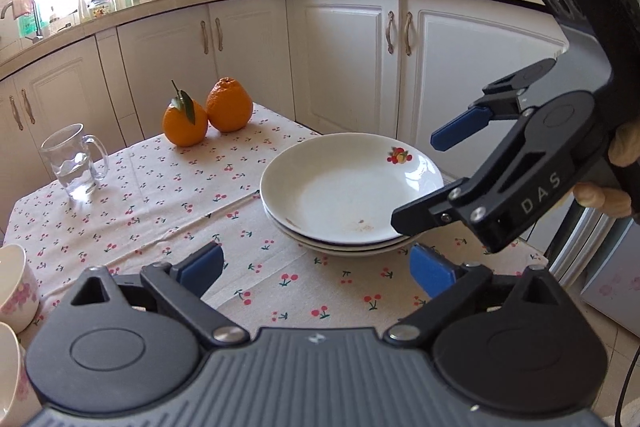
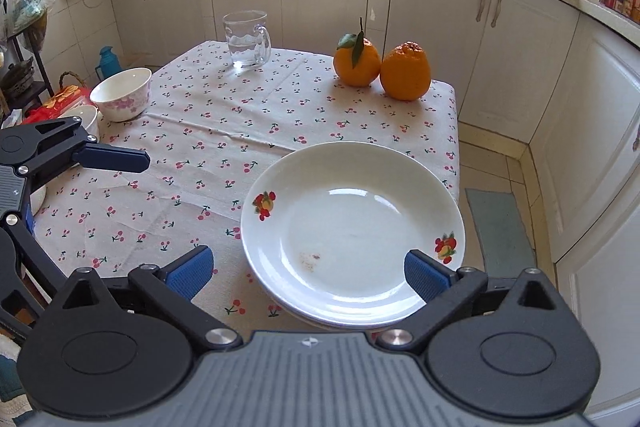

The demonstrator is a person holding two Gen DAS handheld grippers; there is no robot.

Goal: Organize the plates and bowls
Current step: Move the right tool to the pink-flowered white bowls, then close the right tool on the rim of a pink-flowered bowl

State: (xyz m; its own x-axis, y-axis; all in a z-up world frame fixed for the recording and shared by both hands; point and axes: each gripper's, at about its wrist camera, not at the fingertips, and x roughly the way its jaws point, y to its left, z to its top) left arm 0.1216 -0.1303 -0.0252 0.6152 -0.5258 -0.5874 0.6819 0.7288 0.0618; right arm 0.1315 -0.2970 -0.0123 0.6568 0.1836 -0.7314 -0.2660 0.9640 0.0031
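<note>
We had both grippers spread wide and holding nothing: the left gripper (image 1: 316,267) over bare cloth, the right gripper (image 2: 308,273) with one pad above the plate stack (image 2: 352,227). That stack sat at the table's (image 2: 280,99) near right corner, its rim overhanging the edge. We judged a careless nudge there could tip it off. The bowls (image 2: 122,93) waited along the left edge.
</note>
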